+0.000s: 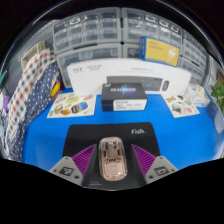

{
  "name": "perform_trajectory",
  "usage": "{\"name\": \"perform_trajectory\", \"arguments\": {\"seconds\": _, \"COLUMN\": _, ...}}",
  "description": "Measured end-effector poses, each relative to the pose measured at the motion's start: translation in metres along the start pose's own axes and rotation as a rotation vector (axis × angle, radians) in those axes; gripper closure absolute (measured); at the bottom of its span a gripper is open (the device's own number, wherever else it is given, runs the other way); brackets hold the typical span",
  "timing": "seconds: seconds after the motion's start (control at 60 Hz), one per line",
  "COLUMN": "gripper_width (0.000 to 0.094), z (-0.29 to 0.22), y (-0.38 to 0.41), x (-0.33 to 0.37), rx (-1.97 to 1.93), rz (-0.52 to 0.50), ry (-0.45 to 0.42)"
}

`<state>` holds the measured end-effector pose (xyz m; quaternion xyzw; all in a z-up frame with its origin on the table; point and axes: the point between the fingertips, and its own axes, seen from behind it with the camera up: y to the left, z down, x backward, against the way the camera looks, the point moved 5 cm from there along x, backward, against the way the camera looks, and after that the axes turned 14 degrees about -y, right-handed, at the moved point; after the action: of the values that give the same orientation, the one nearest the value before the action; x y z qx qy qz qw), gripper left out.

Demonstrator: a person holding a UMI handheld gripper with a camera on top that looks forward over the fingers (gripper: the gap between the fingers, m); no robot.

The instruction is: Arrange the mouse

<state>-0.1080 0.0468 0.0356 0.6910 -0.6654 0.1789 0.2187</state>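
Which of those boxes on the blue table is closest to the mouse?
The black box just beyond the dark mouse pad; the white box sits farther back.

Your small rose-gold computer mouse with a translucent shell [111, 159] sits lengthwise between the tongs' [111, 163] two purple-padded fingers [79, 160], scroll wheel end facing away from you, on the near edge of the black rectangular mouse mat [112, 133].

Claw [111, 163] level and forward-pointing, both purple pads [83, 160] pressed against a mouse [111, 158] between them.
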Motion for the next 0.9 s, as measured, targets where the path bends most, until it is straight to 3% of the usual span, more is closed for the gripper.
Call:
{"name": "perform_trajectory", "arguments": {"seconds": 0.033, "gripper_width": 0.011, "z": -0.01, "y": -0.005, "x": 0.005, "rx": -0.001, "rz": 0.01, "ry": -0.022}}
{"name": "perform_trajectory", "arguments": {"seconds": 0.433, "gripper_width": 0.0086, "z": -0.125, "y": -0.095, "x": 0.149, "rx": 0.005, "rz": 0.06, "ry": -0.261}}
{"name": "perform_trajectory", "arguments": {"seconds": 0.65, "gripper_width": 0.0089, "z": -0.125, "y": -0.162, "x": 0.22, "rx": 0.038, "rz": 0.035, "ry": -0.308}}
{"name": "perform_trajectory", "arguments": {"seconds": 0.9, "gripper_width": 0.0105, "z": -0.099, "y": -0.215, "x": 0.263, "rx": 0.033, "rz": 0.002, "ry": -0.294}}
